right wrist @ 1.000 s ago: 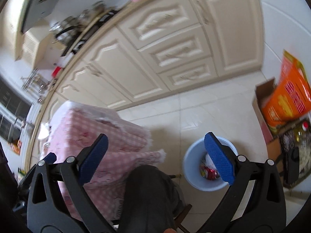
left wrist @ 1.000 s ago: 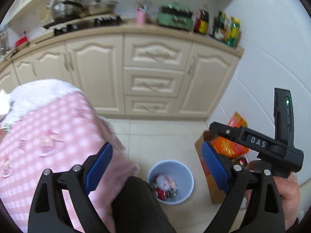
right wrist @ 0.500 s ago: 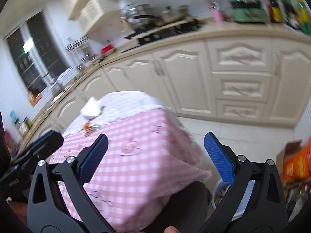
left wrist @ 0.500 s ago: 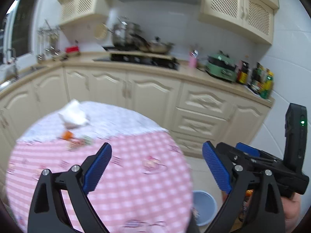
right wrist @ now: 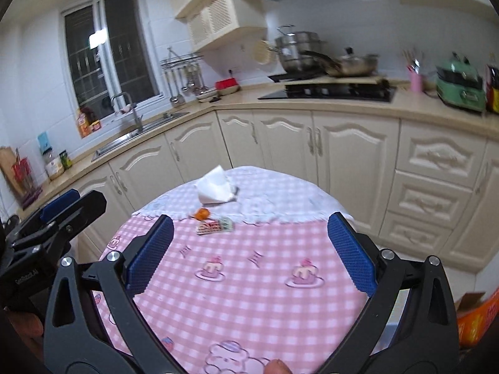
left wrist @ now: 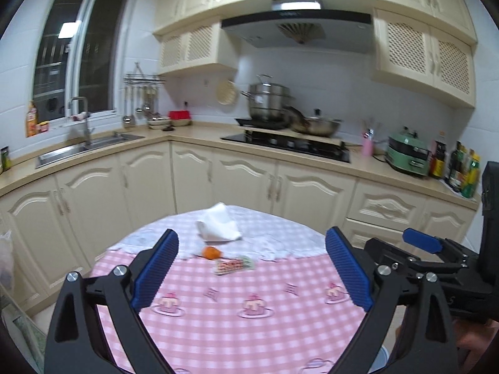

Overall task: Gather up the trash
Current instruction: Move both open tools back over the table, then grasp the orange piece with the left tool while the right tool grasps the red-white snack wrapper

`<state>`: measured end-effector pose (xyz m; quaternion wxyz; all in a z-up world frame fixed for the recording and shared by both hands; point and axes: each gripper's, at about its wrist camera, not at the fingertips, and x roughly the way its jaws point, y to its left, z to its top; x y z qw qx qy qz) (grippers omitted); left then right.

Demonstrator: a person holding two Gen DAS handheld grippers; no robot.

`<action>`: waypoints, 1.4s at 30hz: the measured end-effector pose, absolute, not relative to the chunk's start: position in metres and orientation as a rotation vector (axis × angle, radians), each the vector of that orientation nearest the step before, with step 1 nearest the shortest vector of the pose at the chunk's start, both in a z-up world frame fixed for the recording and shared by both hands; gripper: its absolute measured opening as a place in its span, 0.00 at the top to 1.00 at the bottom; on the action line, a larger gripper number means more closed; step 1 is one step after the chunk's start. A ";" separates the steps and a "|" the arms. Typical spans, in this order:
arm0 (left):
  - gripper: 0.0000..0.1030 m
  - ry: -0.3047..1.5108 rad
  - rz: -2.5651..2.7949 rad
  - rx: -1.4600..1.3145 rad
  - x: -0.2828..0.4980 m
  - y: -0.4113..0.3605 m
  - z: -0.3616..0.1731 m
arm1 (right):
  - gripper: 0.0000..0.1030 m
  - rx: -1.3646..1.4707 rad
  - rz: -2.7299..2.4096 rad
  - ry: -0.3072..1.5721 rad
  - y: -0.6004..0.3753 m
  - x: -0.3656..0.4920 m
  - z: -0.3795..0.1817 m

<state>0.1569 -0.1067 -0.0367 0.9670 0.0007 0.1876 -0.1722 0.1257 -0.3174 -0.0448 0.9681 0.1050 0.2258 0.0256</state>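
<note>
On the far part of a round table with a pink checked cloth lie a crumpled white tissue, a small orange piece and a flat printed wrapper. My left gripper hangs open above the near half of the table, nothing between its blue pads. My right gripper is open too and empty, well short of the trash. The right gripper shows at the left view's right edge, the left gripper at the right view's left edge.
Cream kitchen cabinets wrap behind the table, with a sink, a hob with pots and a green cooker on the counter. An orange bag in a cardboard box stands on the floor at the right.
Both grippers have swung up from looking down at the blue floor bin to facing the table top. The bin has left the view; the tissue, orange piece and wrapper now lie ahead.
</note>
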 end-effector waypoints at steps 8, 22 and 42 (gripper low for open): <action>0.10 0.351 -0.247 -0.023 0.171 -0.055 -0.042 | 0.06 0.143 0.088 0.464 -0.273 0.154 -0.044; 0.10 0.486 -0.166 -0.085 0.233 0.012 -0.117 | 0.06 0.033 0.141 0.786 -0.208 0.288 -0.150; 0.10 0.679 -0.237 0.056 0.340 -0.054 -0.170 | 0.40 0.089 0.140 0.853 -0.251 0.330 -0.187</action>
